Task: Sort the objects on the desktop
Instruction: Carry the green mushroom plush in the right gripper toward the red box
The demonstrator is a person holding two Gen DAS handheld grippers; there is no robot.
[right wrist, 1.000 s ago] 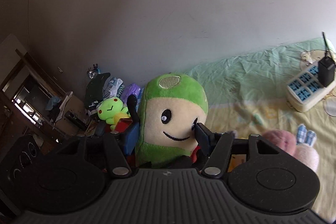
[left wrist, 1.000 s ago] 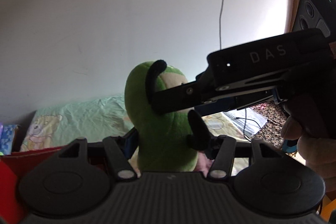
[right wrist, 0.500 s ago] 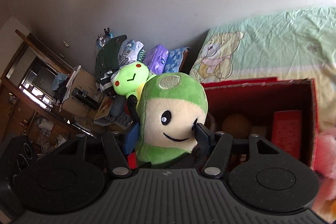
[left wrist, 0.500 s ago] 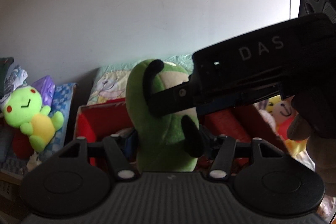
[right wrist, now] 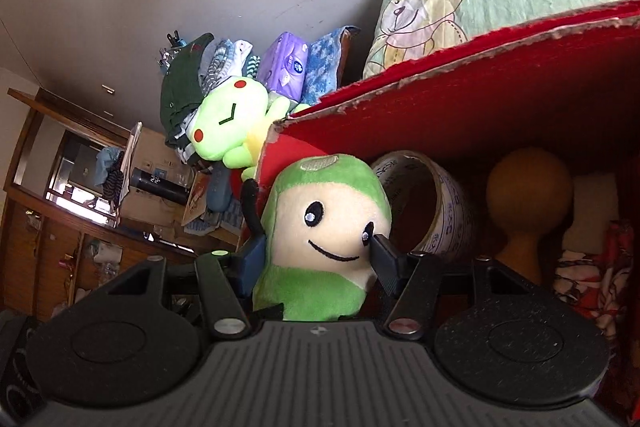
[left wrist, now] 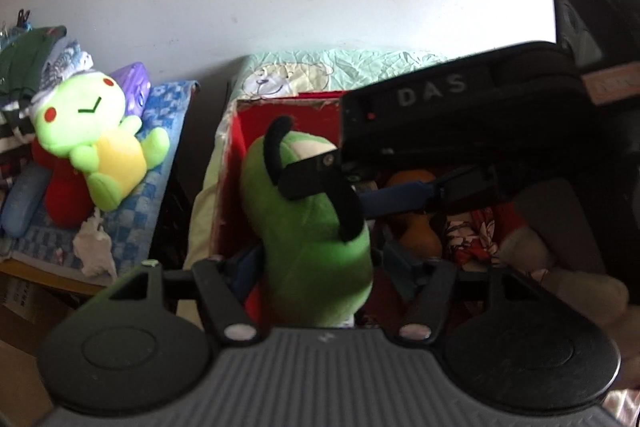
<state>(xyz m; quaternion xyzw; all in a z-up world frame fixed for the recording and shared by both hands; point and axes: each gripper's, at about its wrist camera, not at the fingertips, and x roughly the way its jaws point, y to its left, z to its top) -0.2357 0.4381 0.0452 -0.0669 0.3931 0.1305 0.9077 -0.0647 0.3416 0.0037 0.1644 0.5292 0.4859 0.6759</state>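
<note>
Jaws first, from the left wrist view: the left gripper (left wrist: pixel 316 263) has just been opening, and its jaws now stand apart on either side of the green plush (left wrist: pixel 310 227), whose back faces the camera. The plush sits between them, but I cannot make out any pad pressing on it. It hangs over the red box (left wrist: pixel 280 107), low at the box's near left corner. Across the plush comes the right gripper (left wrist: pixel 310 187), black with "DAS" on its body, one dark finger laid over the plush's top and another down its right flank. Left of the box, a frog plush (left wrist: pixel 96 143) lies on a blue checked cloth (left wrist: pixel 160 115).

Over to the right wrist view: the right gripper (right wrist: pixel 316 251) is clamped on the green plush (right wrist: pixel 326 235), pads squeezing both sides of its smiling face. The plush is inside the red box (right wrist: pixel 500 99), against its left wall. Right of the plush in the box stand a tape roll (right wrist: pixel 436 203) and a wooden knob (right wrist: pixel 528 195). Beyond the box's left wall, the frog plush (right wrist: pixel 228 119) leans by a purple pack (right wrist: pixel 286 67).
</note>
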